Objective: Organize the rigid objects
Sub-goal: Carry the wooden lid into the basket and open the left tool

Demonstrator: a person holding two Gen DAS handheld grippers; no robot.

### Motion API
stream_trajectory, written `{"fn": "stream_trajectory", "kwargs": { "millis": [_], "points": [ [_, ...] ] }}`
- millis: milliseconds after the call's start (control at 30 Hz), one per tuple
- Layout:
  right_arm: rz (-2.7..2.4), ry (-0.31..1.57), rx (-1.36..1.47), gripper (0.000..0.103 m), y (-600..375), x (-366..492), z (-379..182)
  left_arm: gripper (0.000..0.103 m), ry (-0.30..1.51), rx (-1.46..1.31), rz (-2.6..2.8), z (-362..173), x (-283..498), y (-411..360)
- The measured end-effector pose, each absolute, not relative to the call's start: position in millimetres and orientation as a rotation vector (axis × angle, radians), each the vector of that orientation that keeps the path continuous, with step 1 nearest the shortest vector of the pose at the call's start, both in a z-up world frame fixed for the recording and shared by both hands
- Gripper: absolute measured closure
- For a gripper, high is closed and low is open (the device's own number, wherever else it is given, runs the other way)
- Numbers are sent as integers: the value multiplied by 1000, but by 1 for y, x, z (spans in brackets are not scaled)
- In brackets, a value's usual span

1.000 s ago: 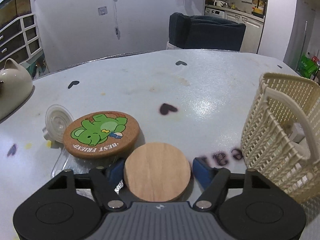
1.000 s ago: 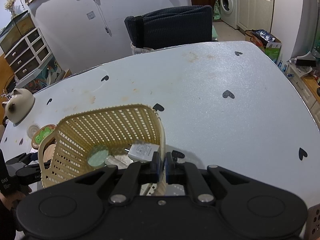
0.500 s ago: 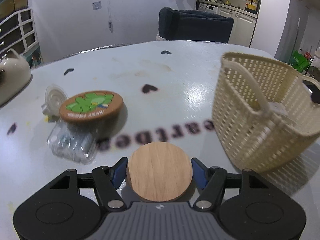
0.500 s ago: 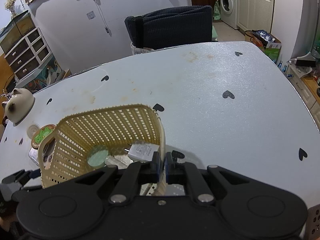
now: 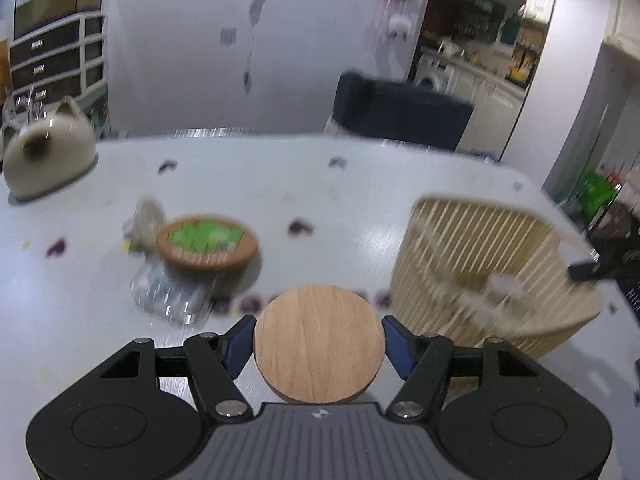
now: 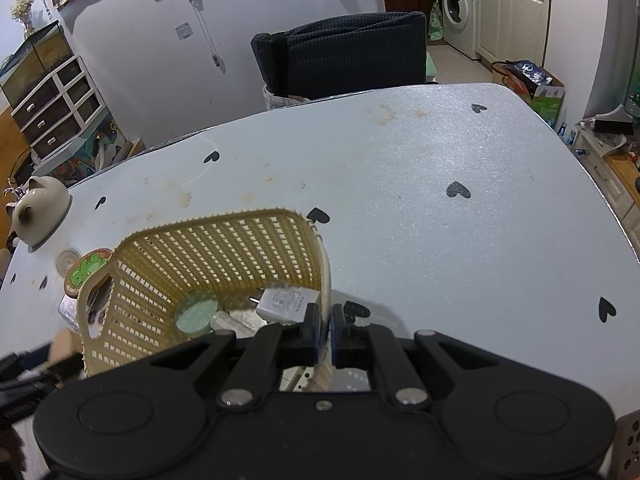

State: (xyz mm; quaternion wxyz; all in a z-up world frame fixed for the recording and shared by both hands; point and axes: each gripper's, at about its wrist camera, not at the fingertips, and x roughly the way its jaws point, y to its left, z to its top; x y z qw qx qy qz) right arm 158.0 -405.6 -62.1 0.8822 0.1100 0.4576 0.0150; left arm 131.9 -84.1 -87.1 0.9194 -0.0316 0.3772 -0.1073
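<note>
Left wrist view showed your left gripper (image 5: pixel 319 344) clamped on the wooden disc (image 5: pixel 319 343), its blue pads pressing opposite edges so the disc rode flat and clear of the table (image 5: pixel 360 184). Your right gripper (image 6: pixel 323 330) was pinched shut on the rim of the basket (image 6: pixel 224 240), probably to steady it for loading. Compared with one second earlier, the disc had lifted from beside the frog coaster (image 5: pixel 206 246) and the basket sat nearer centre.
</note>
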Motion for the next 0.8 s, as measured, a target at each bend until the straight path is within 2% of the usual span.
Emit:
{"fn": "stream_trajectory", "kwargs": {
  "millis": [167,367,533,633,800],
  "points": [
    [35,958,255,97,-409,159,-62,35,697,-94,-323,-56,138,-105],
    [31,953,288,96,-415,160,-59,35,677,-75,-471,-44,144,-147],
    [32,928,302,93,-421,164,-53,35,721,-20,-553,-50,157,-184],
    [44,917,291,99,-419,164,-51,35,762,-1,-591,-59,162,-202],
    [45,916,277,99,-418,164,-51,35,843,-2,-617,-82,171,-222]
  ]
}}
